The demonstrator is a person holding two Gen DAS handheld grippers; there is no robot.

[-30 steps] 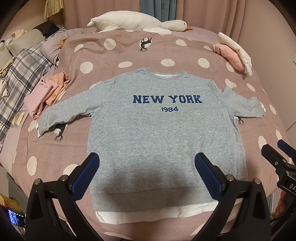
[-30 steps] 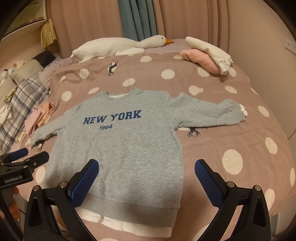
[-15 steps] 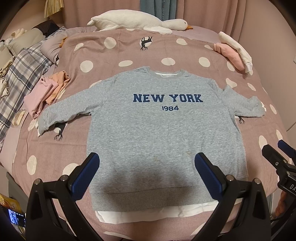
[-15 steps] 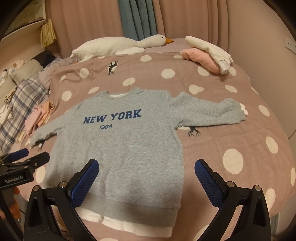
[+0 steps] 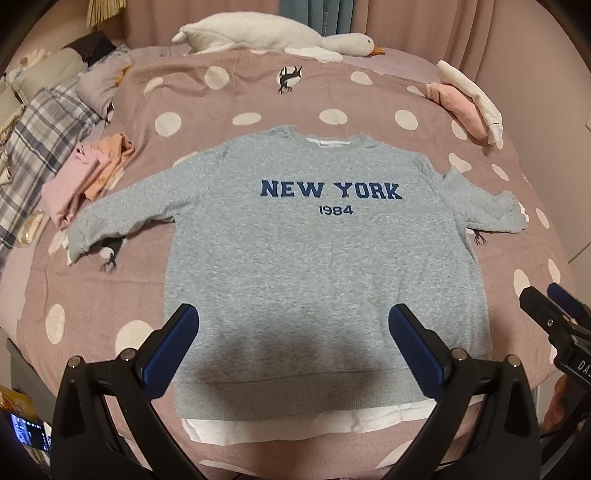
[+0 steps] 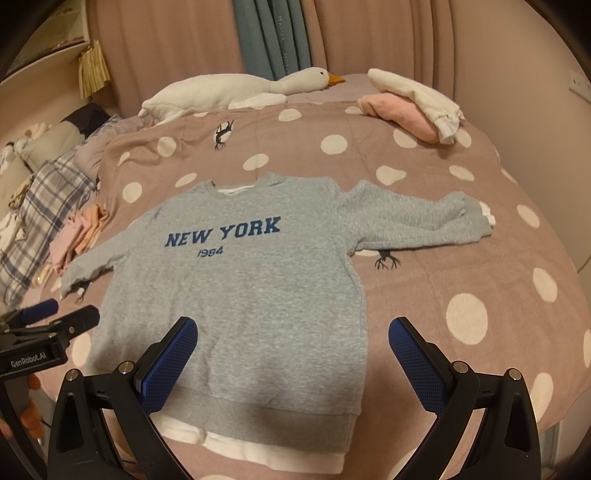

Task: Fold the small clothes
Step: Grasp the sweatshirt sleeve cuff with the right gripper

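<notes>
Bed (image 5: 369,96) with polka-dot cover. Grey sweatshirt (image 5: 317,258) lies flat, face up, mid-bed, sleeves spread, white hem showing at bottom edge. Plush goose (image 5: 266,35) at far end. Pink and white bundle (image 6: 410,107) far right; pink and orange clothes pile (image 5: 85,173) left. Left tool (image 5: 293,339) open over hem, empty. Right tool (image 6: 291,339) open over sweatshirt's lower right side, empty.

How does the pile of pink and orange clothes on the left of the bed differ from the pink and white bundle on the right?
The left pile is pink and orange, loosely heaped beside the sweatshirt's sleeve. The right bundle is pink with a white piece on top, rolled more compactly, farther from the sweatshirt near the wall. Both lie on the polka-dot bedspread, untouched by either gripper.
</notes>
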